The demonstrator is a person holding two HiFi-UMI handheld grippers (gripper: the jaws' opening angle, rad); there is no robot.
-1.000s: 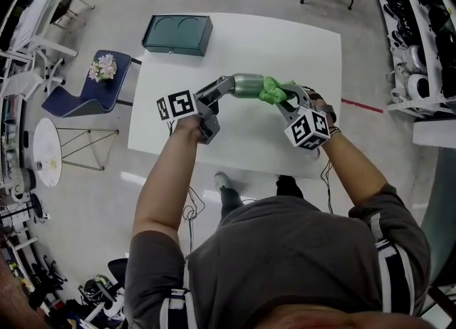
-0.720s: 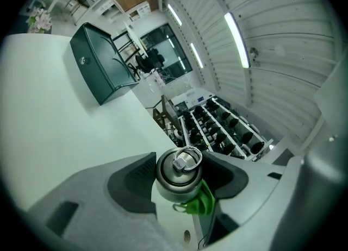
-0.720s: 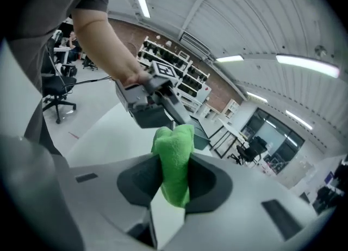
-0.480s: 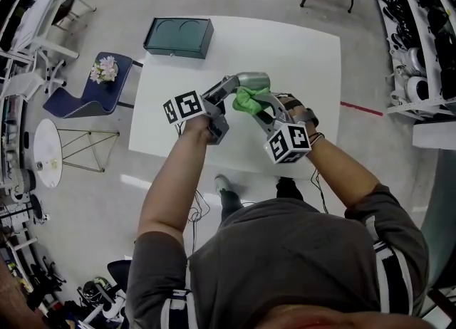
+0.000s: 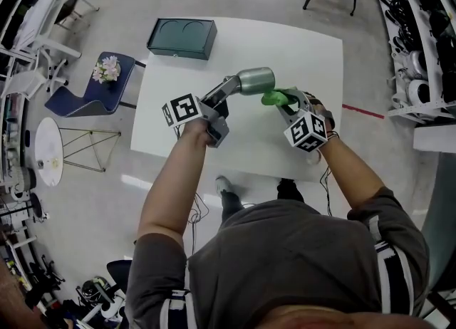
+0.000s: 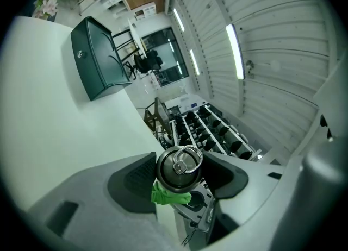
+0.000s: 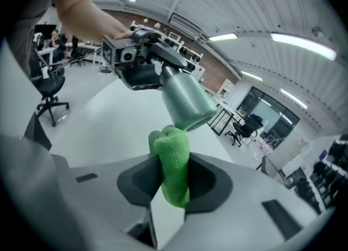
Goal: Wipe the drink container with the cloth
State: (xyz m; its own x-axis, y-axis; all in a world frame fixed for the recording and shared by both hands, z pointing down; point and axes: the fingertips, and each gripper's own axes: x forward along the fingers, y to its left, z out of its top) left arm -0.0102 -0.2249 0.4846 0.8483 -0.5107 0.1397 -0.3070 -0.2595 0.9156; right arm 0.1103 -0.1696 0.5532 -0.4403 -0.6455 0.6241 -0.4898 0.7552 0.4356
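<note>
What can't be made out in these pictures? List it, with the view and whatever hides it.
- Head view: the lid end of the grey metal drink container is buried in the left gripper.
- Left gripper view: the container's body is hidden behind its own lid.
- Right gripper view: the green fleecy cloth overlaps the container's end; contact cannot be told, and the head view shows it too small.

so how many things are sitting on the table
1: the dark green rectangular case at its far left corner. The grey metal bottle and green cloth are held up. Arms may hide more.
</note>
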